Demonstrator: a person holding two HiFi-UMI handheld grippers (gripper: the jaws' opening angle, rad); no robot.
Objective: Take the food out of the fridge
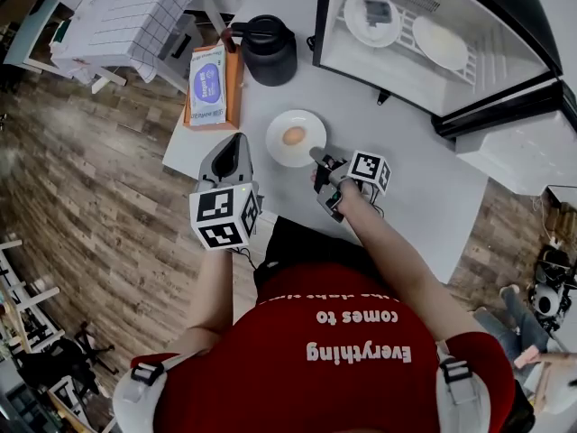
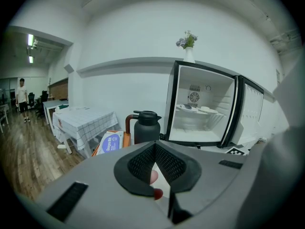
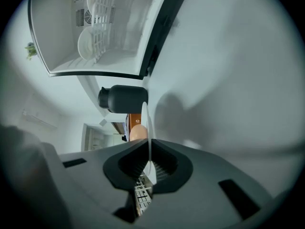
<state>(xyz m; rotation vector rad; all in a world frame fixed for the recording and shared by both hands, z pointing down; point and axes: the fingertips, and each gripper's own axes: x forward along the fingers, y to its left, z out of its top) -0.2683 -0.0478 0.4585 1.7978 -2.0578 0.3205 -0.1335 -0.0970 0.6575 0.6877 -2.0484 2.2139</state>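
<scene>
A white plate point(image 1: 296, 138) with a round orange-brown piece of food point(image 1: 294, 135) is over the white counter point(image 1: 415, 179); I cannot tell whether it rests on it. My right gripper point(image 1: 315, 157) is shut on the plate's near rim. In the right gripper view the plate point(image 3: 148, 123) shows edge-on between the pads point(image 3: 164, 168), with the food point(image 3: 138, 131) beyond. My left gripper point(image 1: 237, 141) is just left of the plate, jaws together and holding nothing. The fridge point(image 1: 433, 34) stands open with two more white plates point(image 1: 372, 18) on its shelf.
A black jug point(image 1: 268, 50) stands on the counter near the fridge's open side. An orange tray with a blue-labelled pack point(image 1: 209, 87) lies at the counter's left end. A table with a checked cloth point(image 1: 135, 16) stands beyond. The fridge door point(image 1: 532, 106) hangs open at right.
</scene>
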